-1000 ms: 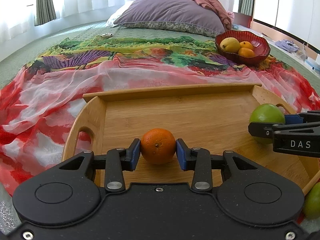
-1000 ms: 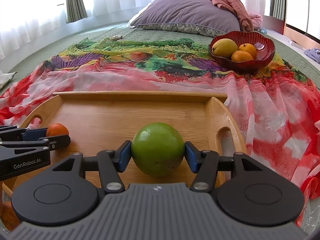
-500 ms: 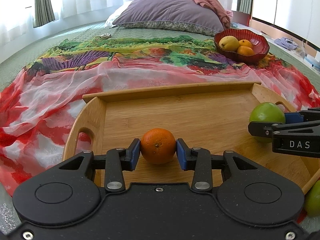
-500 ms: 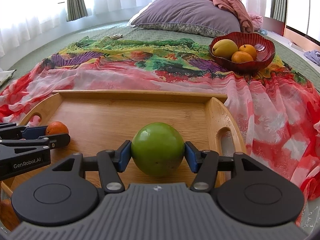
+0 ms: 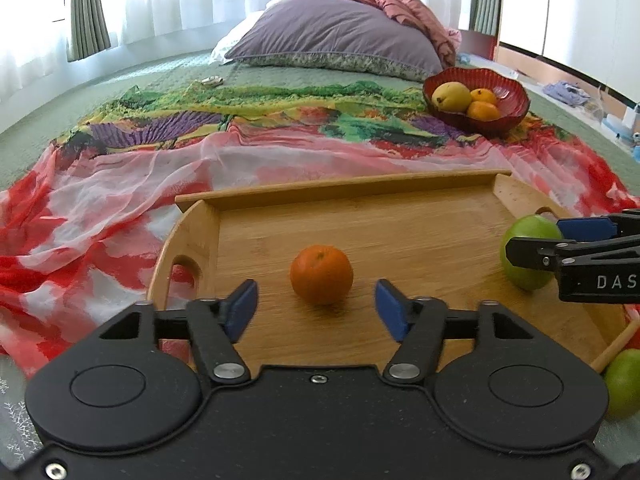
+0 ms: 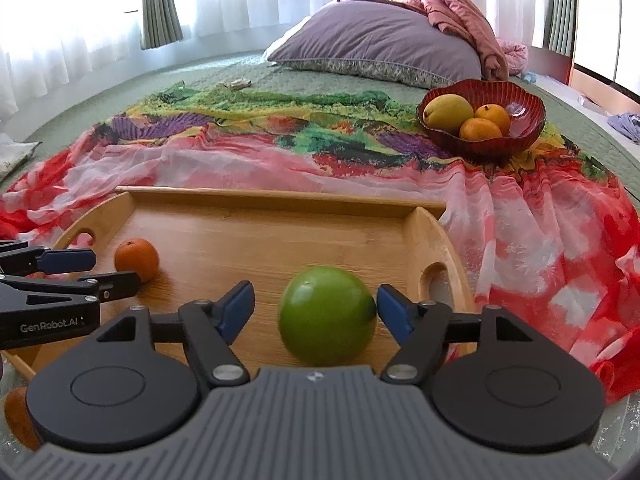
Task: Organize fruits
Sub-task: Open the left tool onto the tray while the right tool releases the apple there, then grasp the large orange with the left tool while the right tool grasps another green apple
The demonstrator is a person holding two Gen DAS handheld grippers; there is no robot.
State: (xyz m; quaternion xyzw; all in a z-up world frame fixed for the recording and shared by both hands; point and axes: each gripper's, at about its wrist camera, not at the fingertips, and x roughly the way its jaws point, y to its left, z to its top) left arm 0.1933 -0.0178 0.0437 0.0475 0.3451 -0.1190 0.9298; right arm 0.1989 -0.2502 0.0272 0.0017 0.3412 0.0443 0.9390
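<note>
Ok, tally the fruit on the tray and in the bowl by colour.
Orange fruit: 3 (1 on the wooden tray, 2 in the red bowl)
Green fruit: 1, on the tray
Yellow fruit: 1, in the bowl
Total: 5

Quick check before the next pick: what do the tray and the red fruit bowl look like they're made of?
Tray: looks like bamboo or light wood with a smooth, low-sheen finish; fine straight grain and cut-out handles show. Red bowl: probably glass, possibly glossy plastic; its ribbed, scalloped wall looks translucent and catches bright highlights.
</note>
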